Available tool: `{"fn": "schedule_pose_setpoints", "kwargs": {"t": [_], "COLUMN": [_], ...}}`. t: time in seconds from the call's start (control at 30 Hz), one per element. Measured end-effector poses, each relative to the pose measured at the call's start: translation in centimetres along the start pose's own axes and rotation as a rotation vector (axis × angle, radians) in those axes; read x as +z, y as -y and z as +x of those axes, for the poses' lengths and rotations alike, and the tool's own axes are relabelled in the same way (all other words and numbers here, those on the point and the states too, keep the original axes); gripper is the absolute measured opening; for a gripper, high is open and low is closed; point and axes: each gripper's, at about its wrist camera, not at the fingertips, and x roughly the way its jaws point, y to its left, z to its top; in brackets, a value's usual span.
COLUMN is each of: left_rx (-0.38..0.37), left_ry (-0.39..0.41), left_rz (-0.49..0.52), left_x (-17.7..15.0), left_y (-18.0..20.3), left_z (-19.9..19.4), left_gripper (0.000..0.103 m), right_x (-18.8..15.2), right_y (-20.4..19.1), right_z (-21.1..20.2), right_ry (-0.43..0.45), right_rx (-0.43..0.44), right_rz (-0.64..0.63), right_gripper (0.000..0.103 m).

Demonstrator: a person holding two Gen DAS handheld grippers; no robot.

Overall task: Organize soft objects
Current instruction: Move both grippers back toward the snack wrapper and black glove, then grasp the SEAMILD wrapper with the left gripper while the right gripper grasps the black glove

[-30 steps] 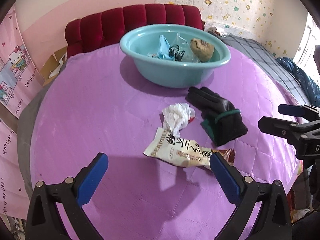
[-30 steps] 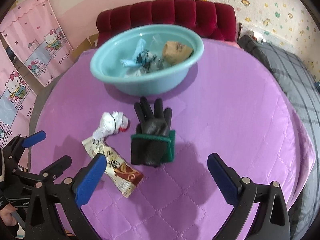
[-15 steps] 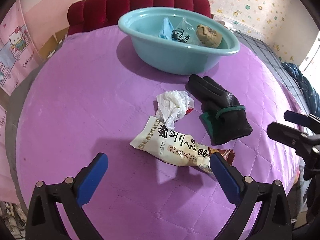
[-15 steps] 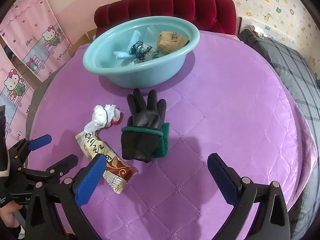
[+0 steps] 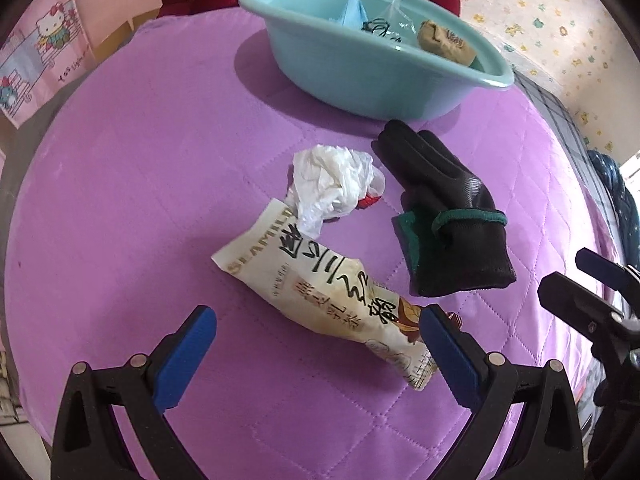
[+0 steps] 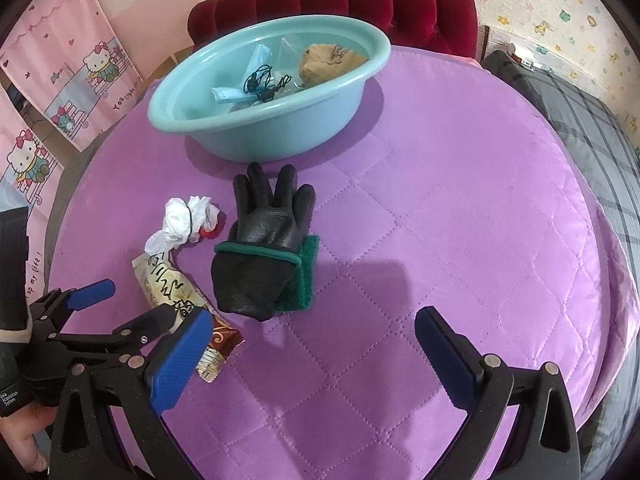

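A cream and brown snack packet (image 5: pixel 324 292) (image 6: pixel 176 296) lies on the purple quilted table (image 5: pixel 120 160). My left gripper (image 5: pixel 316 336) is open and hovers right over its near end, one finger on each side. A crumpled white plastic bag (image 5: pixel 332 184) (image 6: pixel 184 224) lies just beyond the packet. A black glove (image 5: pixel 448 216) (image 6: pixel 264 248) rests on a green scouring pad (image 6: pixel 308 280). My right gripper (image 6: pixel 312 344) is open, just short of the glove's cuff. The teal basin (image 5: pixel 360 76) (image 6: pixel 256 136) behind holds a blue bag, black cord and a brown pouch.
A red tufted sofa back (image 6: pixel 340 4) stands behind the table. Pink cartoon curtains (image 6: pixel 60 80) hang on the left. A grey plaid bed (image 6: pixel 580 120) lies to the right. A person's hand (image 6: pixel 20 436) holds the left gripper at the lower left.
Both grippers have moved forward and down. The left one has closed in on the snack packet, and the right one has come nearer the glove. Nothing on the table has moved.
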Motion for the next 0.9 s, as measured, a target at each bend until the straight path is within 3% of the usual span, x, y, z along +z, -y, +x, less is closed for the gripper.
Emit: {"fn": "schedule_pose_setpoints", "kwargs": {"t": [0.1,0.17,0.3,0.37,0.43,0.63,0.9], "left_rx": [0.001,-0.003,-0.037,-0.078,-0.083,-0.062,-0.015], "left_ry": [-0.019,-0.036,-0.037,-0.044,-0.038,-0.002,0.037], "left_rz": [-0.027,-0.044,-0.058,-0.064,-0.063,-0.014,0.037], "left_x": [0.0,0.0,-0.4,-0.6,-0.9,-1.6,-2.1], "left_y": [0.1,0.0,-0.1,-0.3,-0.4,-0.6,-1.2], "left_z": [0.7,1.3,1.6,1.7,1.6,0.0,-1.7], "left_gripper": [0.091,0.073,0.058,0.041,0.035,0.026,0.025], "right_x": [0.0,0.1,0.2,0.4,0.6,1.1,1.5], "right_y": [0.0,0.1,0.1,0.1,0.0,-0.3,-1.3], "right_z": [0.4,0.5,0.5,0.4,0.3,0.7,1.5], "right_ry": [-0.003,-0.005,-0.002,0.002,0.005,0.007,-0.007], "right_rx": [0.003,0.004,0.002,-0.002,0.0,0.022,0.054], "right_rz": [-0.016,-0.028,-0.052,-0.061,-0.063,-0.078,-0.108], "right_gripper": [0.103,0.103,0.103,0.103,0.103,0.103,0.103]}}
